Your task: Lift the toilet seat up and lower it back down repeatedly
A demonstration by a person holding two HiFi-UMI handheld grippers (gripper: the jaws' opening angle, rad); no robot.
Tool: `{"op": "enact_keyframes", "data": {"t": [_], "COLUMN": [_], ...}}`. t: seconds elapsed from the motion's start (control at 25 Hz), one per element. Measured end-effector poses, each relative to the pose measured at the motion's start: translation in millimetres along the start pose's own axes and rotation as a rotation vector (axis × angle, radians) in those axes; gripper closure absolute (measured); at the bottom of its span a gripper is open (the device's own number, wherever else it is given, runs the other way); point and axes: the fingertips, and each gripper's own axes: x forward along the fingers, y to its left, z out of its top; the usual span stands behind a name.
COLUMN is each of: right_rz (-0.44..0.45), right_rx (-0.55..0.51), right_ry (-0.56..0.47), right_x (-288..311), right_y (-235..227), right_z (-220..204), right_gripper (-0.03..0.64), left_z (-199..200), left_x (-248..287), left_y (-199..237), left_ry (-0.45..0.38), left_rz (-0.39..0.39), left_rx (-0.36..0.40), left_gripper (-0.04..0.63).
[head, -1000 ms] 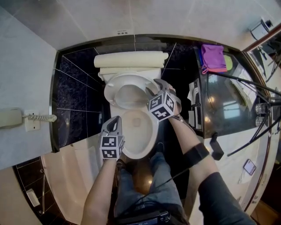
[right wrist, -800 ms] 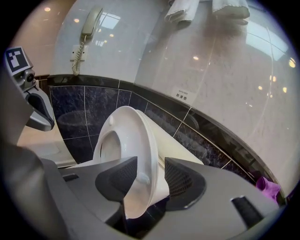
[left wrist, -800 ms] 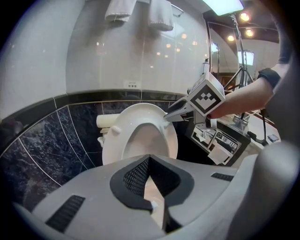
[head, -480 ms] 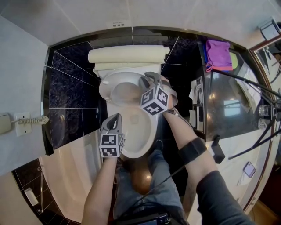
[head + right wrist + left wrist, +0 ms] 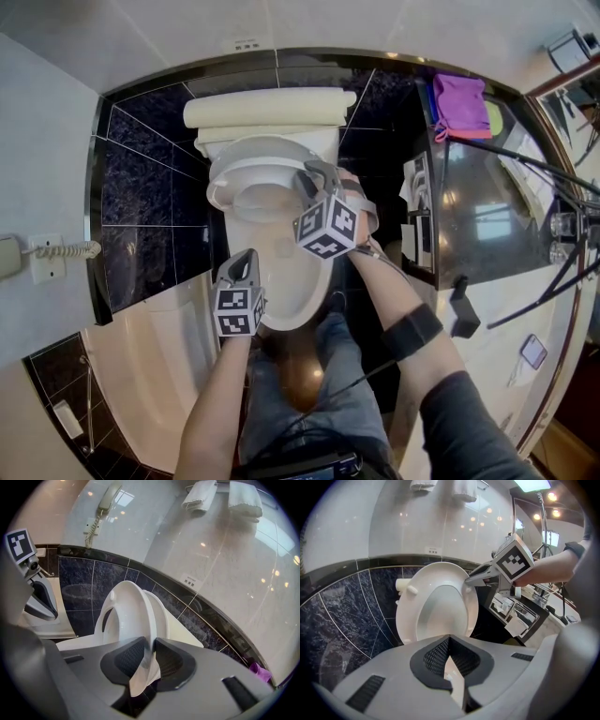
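Head view: well above the toilet seat (image 5: 221,184), facing steeply down. Left gripper view: low and near in front of the seat, facing its raised underside; right gripper view: against the seat's right edge, facing along it. All three share the seat and the dark tiled wall (image 5: 141,178) behind it.

Glossy smooth plastic toilet seat (image 5: 408,616) w/ polished dk marble-look tiles (image 5: 349,620).

The half-raised seat (image 5: 225,183) is leaving the front of the bowl (image 5: 281,281) open from above. The tank (image 5: 267,108) is blocking the back. Dark tiles (image 5: 150,206) and the tub (image 5: 150,366) are crowding the left, and the counter (image 5: 487,216) is narrowing the right.
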Motion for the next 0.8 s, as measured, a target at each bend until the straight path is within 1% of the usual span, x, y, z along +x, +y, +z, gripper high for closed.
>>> {"op": "enact_keyframes", "data": {"t": [0.12,0.36,0.6,0.8], "right_rz": [-0.001,-0.013,-0.026,0.006], "right_rx": [-0.011,-0.056,-0.153,-0.249], "right_ry": [-0.005,-0.01,-0.002,0.027], "right_x": [-14,-48,-84,-115], "right_y": [12,45,95,150], "right_z": [-2,-11,-26,-49], "right_gripper": [0.522,0.525,0.526,0.529], "left_z": [-8,-26,-44,-63], "left_x": [-7,-21,-32,-41], "left_y": [-5,-8,-11,-15], "left_ry": [0.008,0.006,-0.003,-0.013], "left_rz": [-0.007,-0.006,-0.02,-0.017], "left_rx": [-0.015,-0.015,-0.025,-0.027], "left_gripper": [0.595,0.595,0.595,0.595]}}
